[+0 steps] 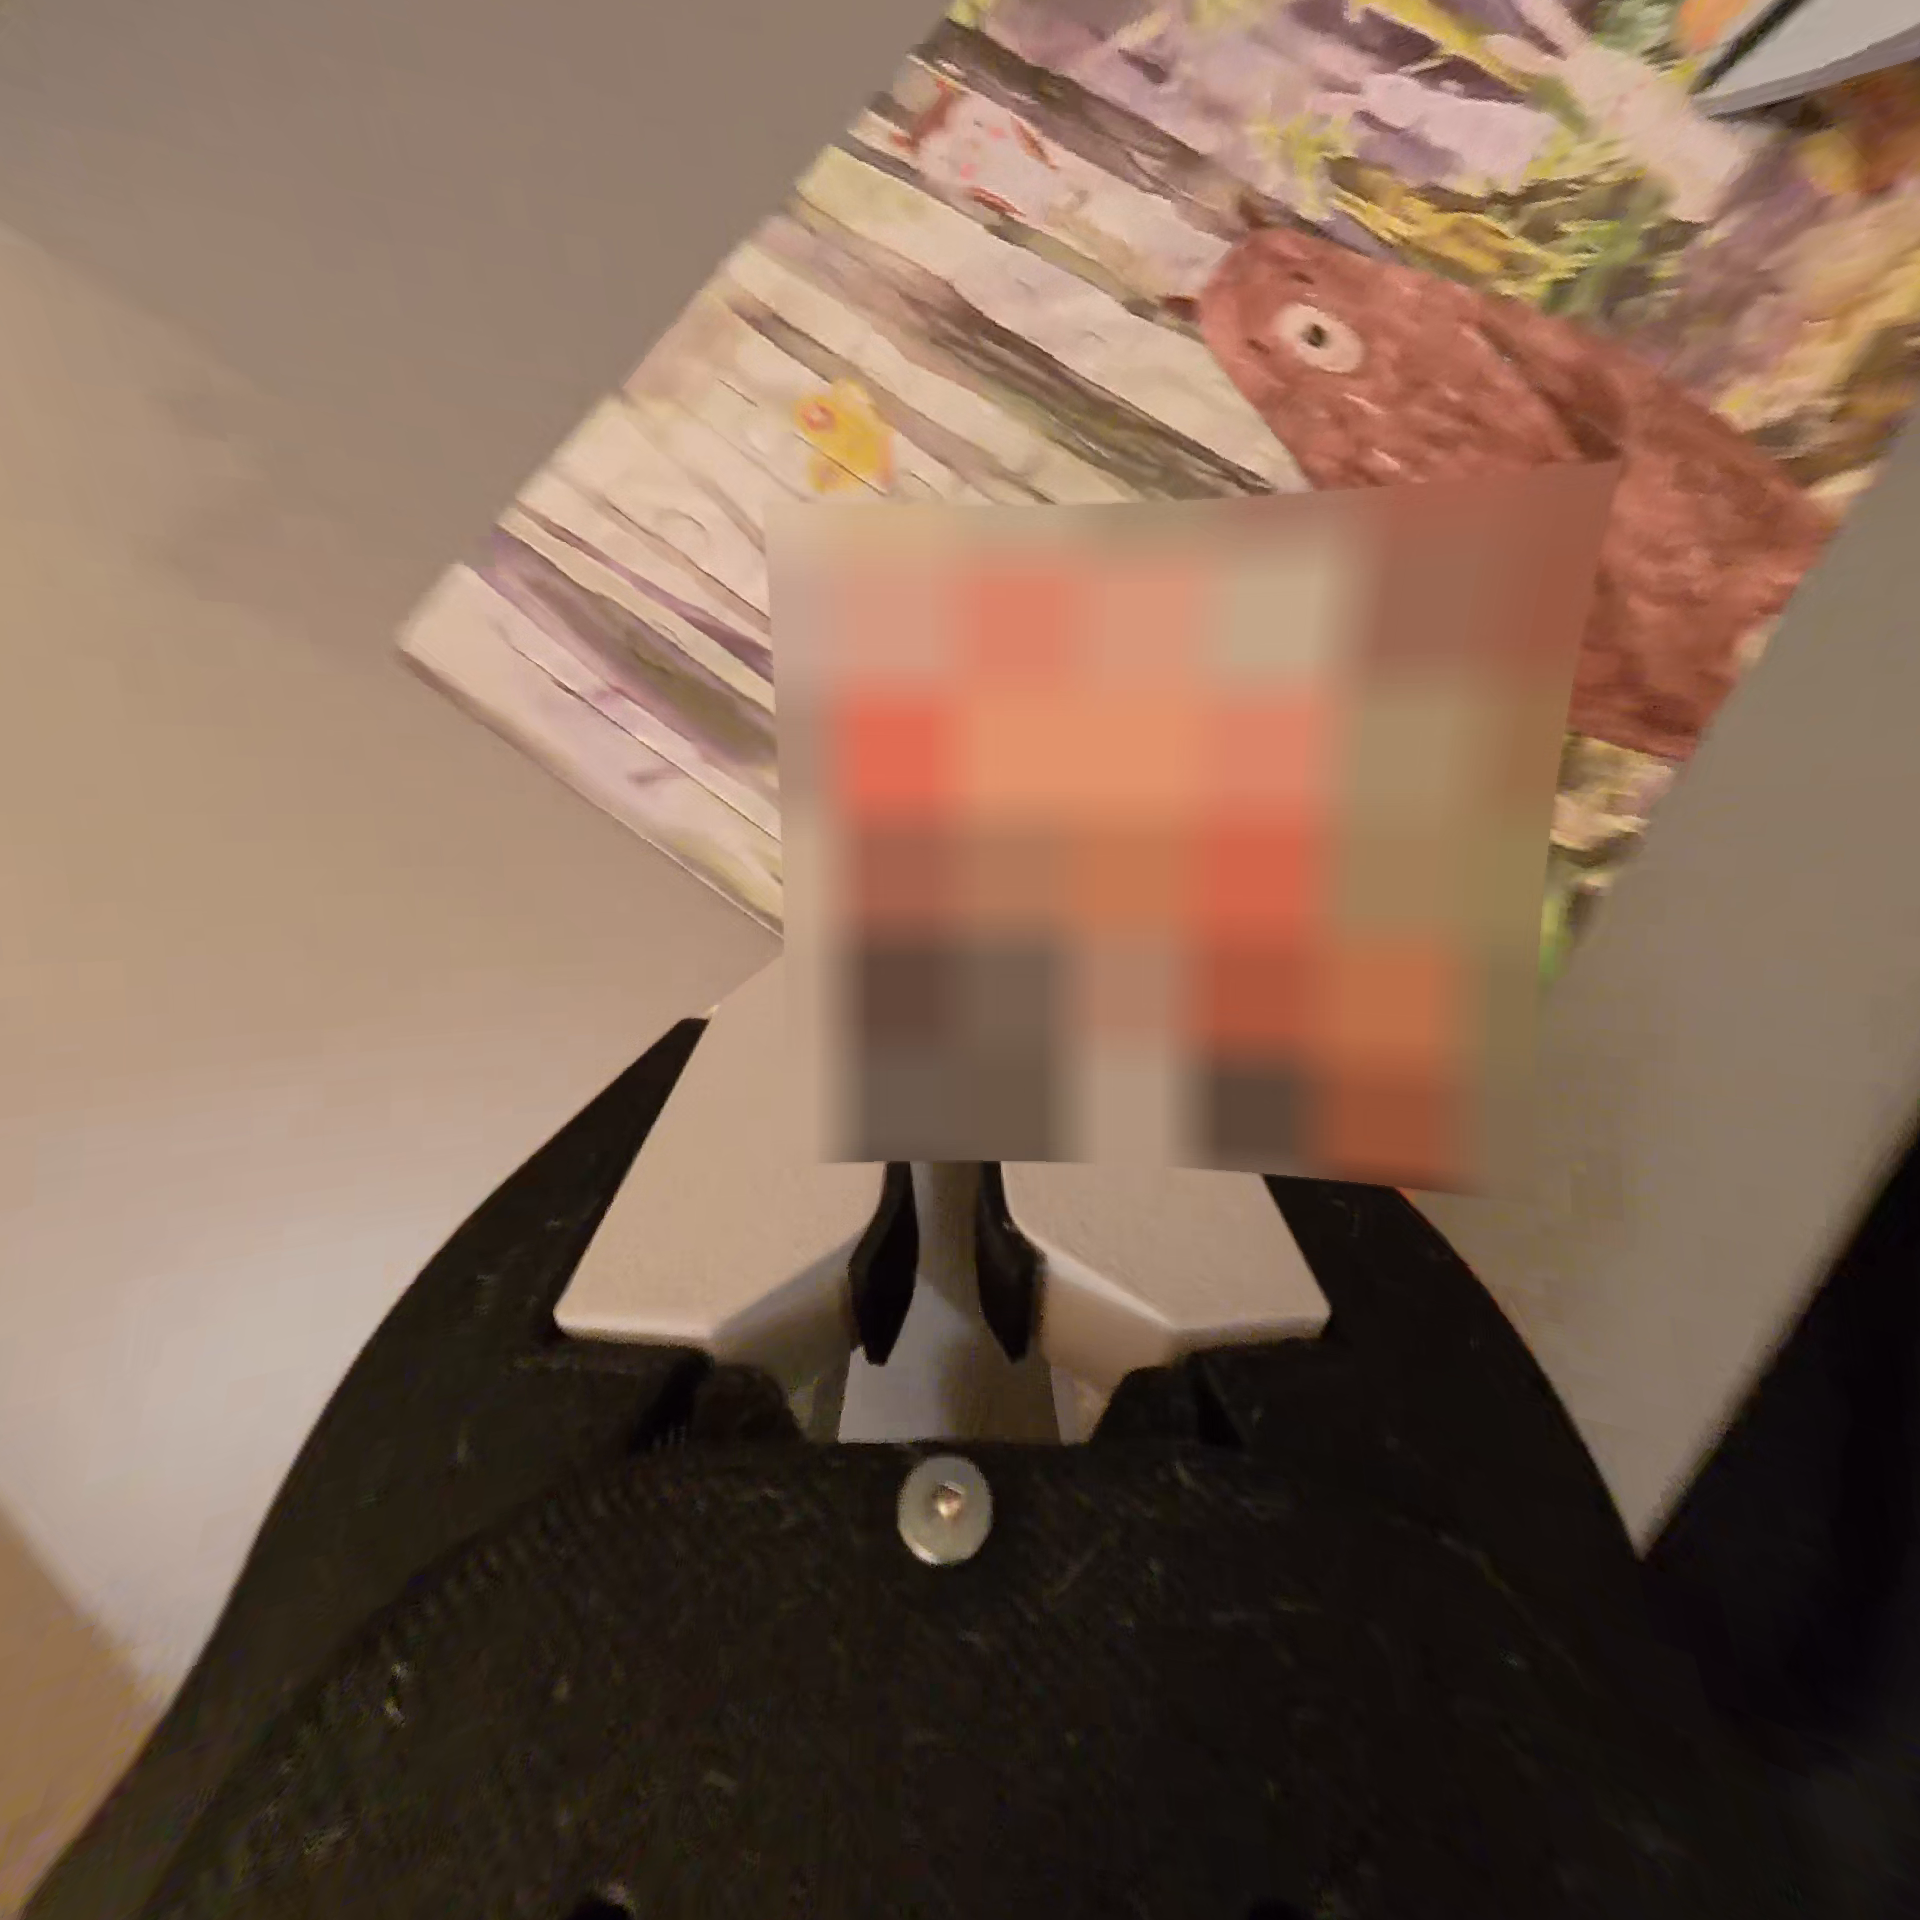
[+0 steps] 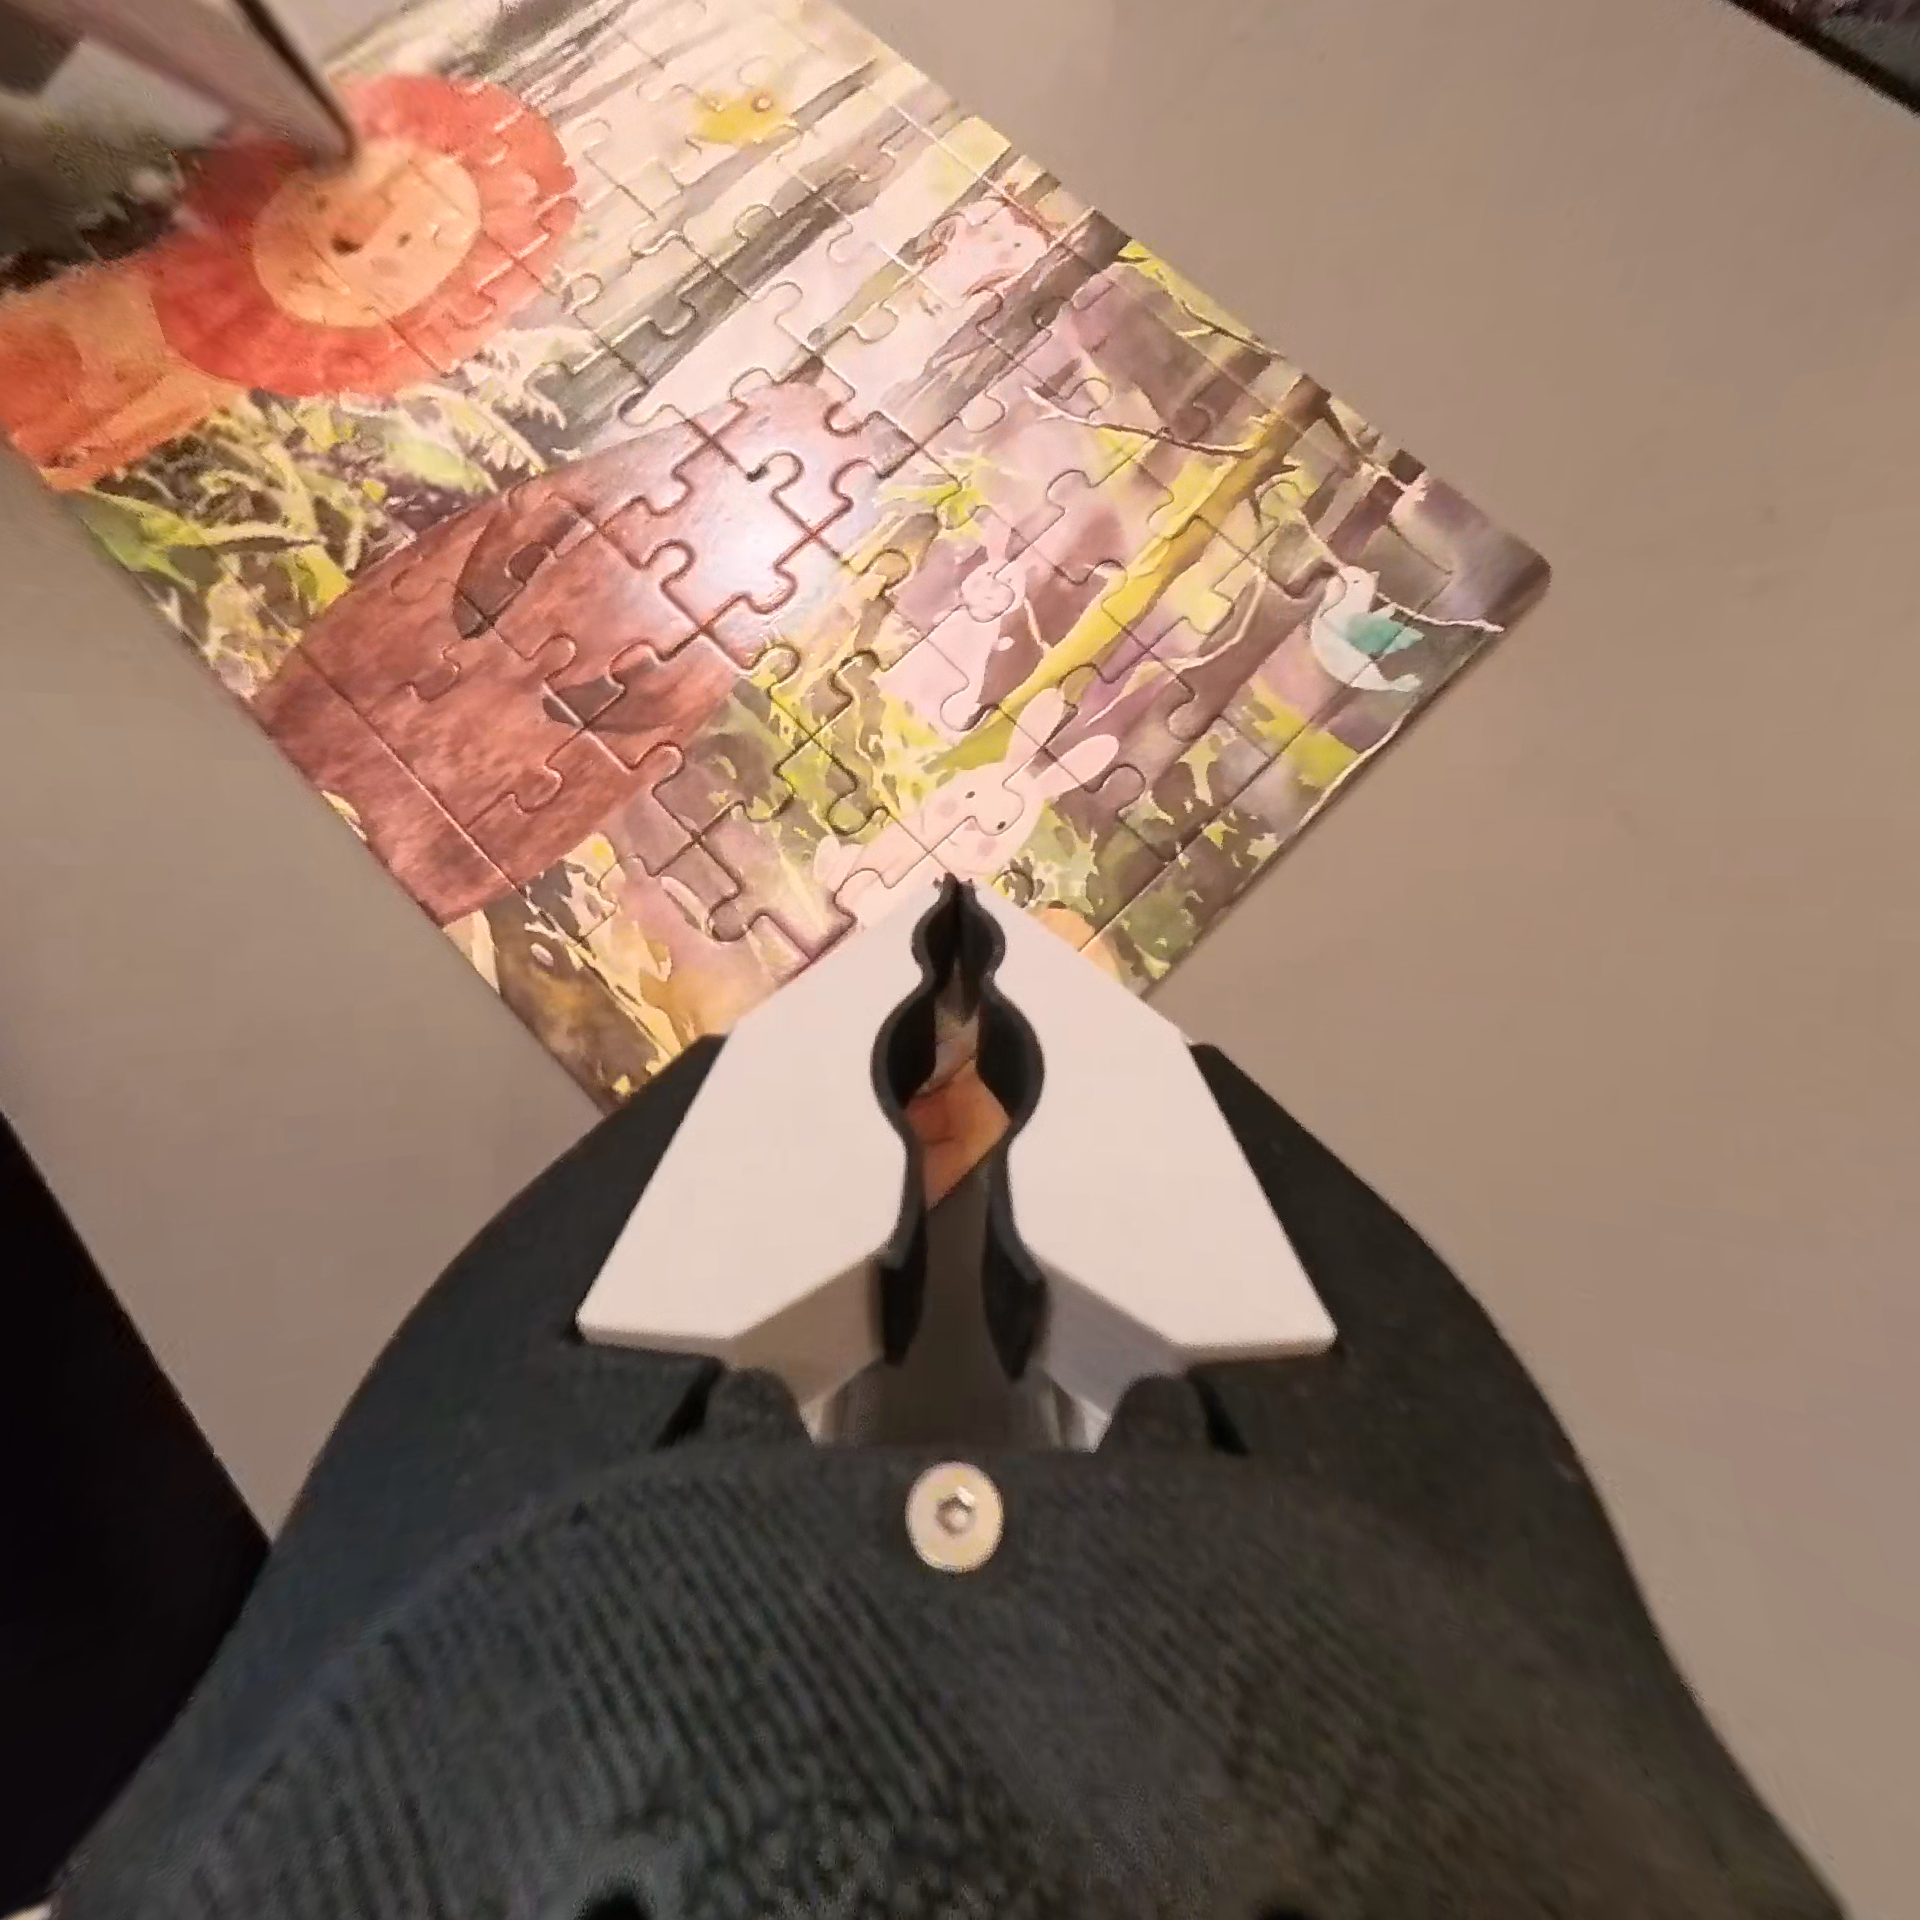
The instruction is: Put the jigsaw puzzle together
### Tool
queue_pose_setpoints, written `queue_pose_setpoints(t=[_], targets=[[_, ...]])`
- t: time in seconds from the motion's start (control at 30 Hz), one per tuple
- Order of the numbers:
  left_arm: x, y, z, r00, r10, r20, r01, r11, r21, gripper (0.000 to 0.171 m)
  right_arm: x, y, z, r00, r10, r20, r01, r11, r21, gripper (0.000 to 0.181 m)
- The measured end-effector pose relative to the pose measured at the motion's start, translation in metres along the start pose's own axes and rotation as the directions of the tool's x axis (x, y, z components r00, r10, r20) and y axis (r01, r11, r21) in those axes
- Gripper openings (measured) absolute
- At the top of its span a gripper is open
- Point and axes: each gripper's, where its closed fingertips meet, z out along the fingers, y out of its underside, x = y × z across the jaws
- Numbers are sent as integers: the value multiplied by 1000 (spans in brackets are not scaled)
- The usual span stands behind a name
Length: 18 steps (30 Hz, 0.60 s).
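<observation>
A jigsaw puzzle (image 2: 831, 499) painted with woodland animals lies flat on a pale beige table (image 2: 1558, 312), its pieces interlocked across the whole area in view. In the right wrist view its upper-left part runs out of frame, and the right gripper (image 2: 957, 894) hangs over the near edge, its white fingers (image 2: 800, 1143) pressed together at the tips with only the scalloped black lining between them; a sliver of something tan shows through that lining, too small to identify. The same view catches the left gripper (image 2: 260, 83) as a blurred grey shape at the top-left corner, its tip down on the red-and-orange lion's head (image 2: 364, 239).

The left wrist view is motion-blurred and a mosaic patch covers its middle, hiding that gripper's fingertips and the puzzle beneath them, so whether its jaws are closed cannot be told; only the finger bases, set narrowly apart, are visible. Around the patch it shows the brown owl (image 1: 1455, 416) and pale tree trunks. A dark strip (image 2: 62, 1351) borders the table's edge at lower left.
</observation>
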Motion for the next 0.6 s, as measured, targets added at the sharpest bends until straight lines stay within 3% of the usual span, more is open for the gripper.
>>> queue_pose_setpoints(t=[0.23,0.3,0.33,0.43,0.5,0.6], targets=[[73,22,-14,991,-10,-132,4,999,-46,0,-2,0,-1,1000,7,2,-7,999,35,0],[83,26,-16,991,30,-129,-38,998,-56,0,9,5,-9,993,-68,-99,65,998,-25,0],[78,27,-18,995,55,-81,-60,997,-53,0,19,5,-17,975,-122,-185,119,992,-32,7],[58,32,-31,995,89,55,-90,996,17,17,7,14,-34,950,-256,-180,264,964,18,43],[62,41,-38,1000,25,-3,-25,999,42,36,-4,29,-40,970,-222,-96,224,975,9,60],[61,52,-45,998,-68,-12,69,995,74,41,-19,44,-47,992,-123,19,123,992,9,76]])
